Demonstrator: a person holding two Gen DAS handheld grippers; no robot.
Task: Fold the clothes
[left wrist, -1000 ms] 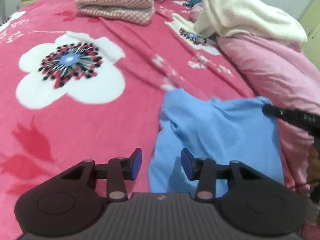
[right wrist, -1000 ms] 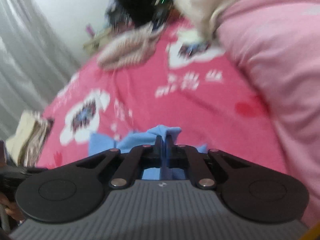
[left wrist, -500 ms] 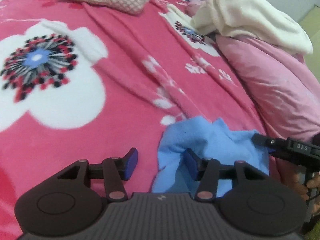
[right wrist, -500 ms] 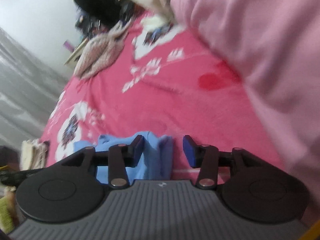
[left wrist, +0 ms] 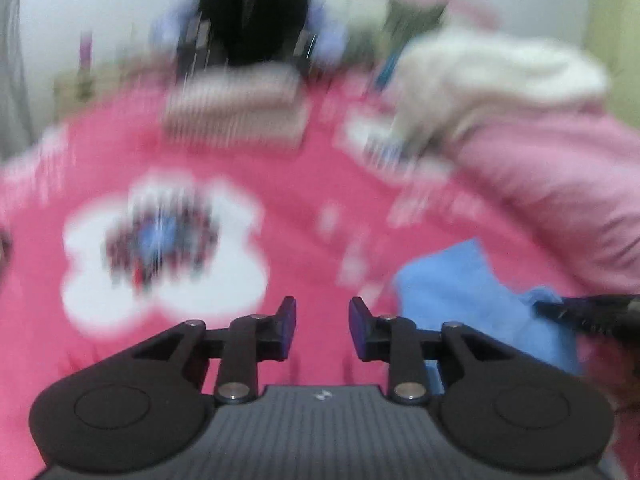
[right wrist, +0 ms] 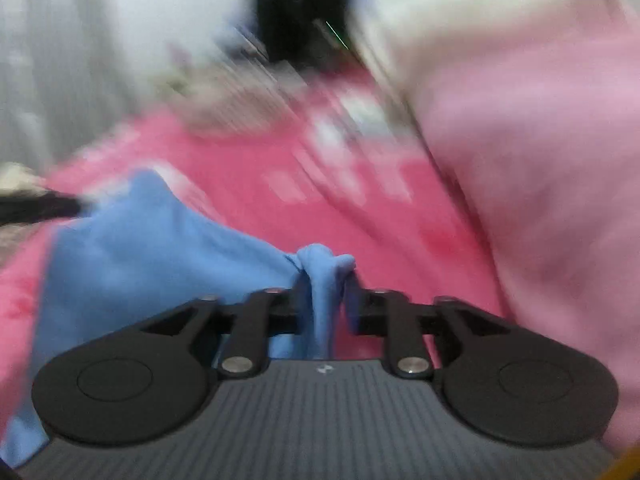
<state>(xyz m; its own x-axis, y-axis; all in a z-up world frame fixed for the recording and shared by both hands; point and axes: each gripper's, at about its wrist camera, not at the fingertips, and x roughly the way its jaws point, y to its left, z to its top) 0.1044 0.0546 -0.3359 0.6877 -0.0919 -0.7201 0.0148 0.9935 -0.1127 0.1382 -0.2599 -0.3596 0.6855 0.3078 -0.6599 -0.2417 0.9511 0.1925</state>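
My right tool (right wrist: 325, 300) has a bunched ridge of the blue garment (right wrist: 152, 248) between its pads. Its jaws have just been closing, and the cloth now looks pinched there, though the blur leaves me unsure how firmly. The rest of the garment spreads away to the left and near side of that view, lying on the pink flowered bedspread (right wrist: 280, 184), with the pale pink duvet (right wrist: 540, 184) heaped just to the right.

My left tool (left wrist: 322, 330) is empty. Its jaws have just been narrowing, but only bedspread (left wrist: 280, 184) shows through the gap between them. The garment (left wrist: 460, 292) lies to the right of it, close by and not touched. The dark tip of my right tool (left wrist: 580, 312) reaches in at the garment's right edge.

The cloth is thin, light and limp. It will drape and slide rather than hold any shape, and a single pinch will only drag it into a rope. The fleecy bedspread should grip it a little, so it will want lifting clear rather than pulling flat. I judge the best hold for the left tool is a free corner or hem on the near left side, well apart from the right tool's pinch, so that the two can stretch an edge taut between them. Taking one layer only matters, since a bunched grab would fold in wrinkles.

Far off, a folded checked cloth (left wrist: 236, 108) lies on the bed.
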